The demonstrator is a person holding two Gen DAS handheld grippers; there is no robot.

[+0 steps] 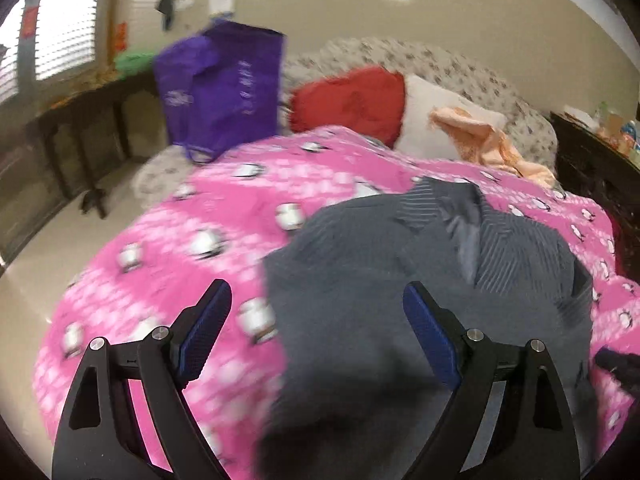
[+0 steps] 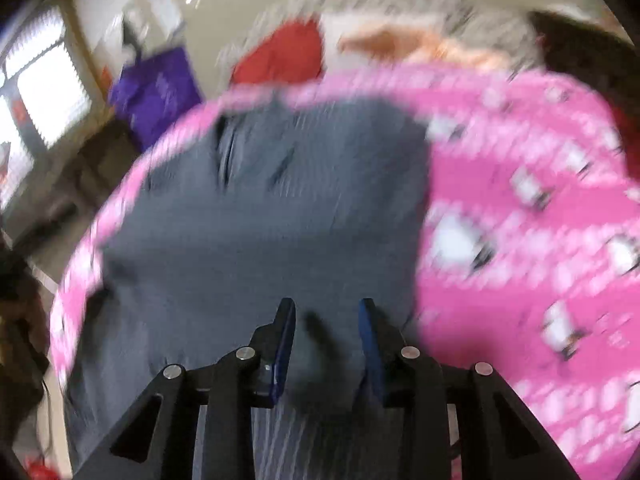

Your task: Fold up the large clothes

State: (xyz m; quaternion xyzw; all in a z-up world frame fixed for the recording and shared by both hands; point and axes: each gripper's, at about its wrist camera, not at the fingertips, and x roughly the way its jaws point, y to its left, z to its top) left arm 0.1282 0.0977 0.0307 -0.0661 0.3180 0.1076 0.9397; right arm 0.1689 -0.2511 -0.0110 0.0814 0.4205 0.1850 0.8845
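A grey pinstriped jacket (image 1: 400,240) lies spread on a pink penguin-print blanket (image 1: 180,280), collar toward the pillows. My left gripper (image 1: 316,288) hovers above the jacket's left edge, jaws wide open with nothing between them. In the blurred right wrist view the jacket (image 2: 260,220) fills the middle, with the blanket (image 2: 520,200) to its right. My right gripper (image 2: 326,304) is at the jacket's near edge. Its jaws stand narrow with a bunch of grey cloth between them, and striped fabric runs back under the fingers.
A purple bag (image 1: 220,88) stands at the bed's far left corner. A red pillow (image 1: 348,100), a white pillow (image 1: 432,120) and a peach cloth (image 1: 480,144) lie at the head. A dark table (image 1: 80,120) stands left and a dark cabinet (image 1: 592,160) right.
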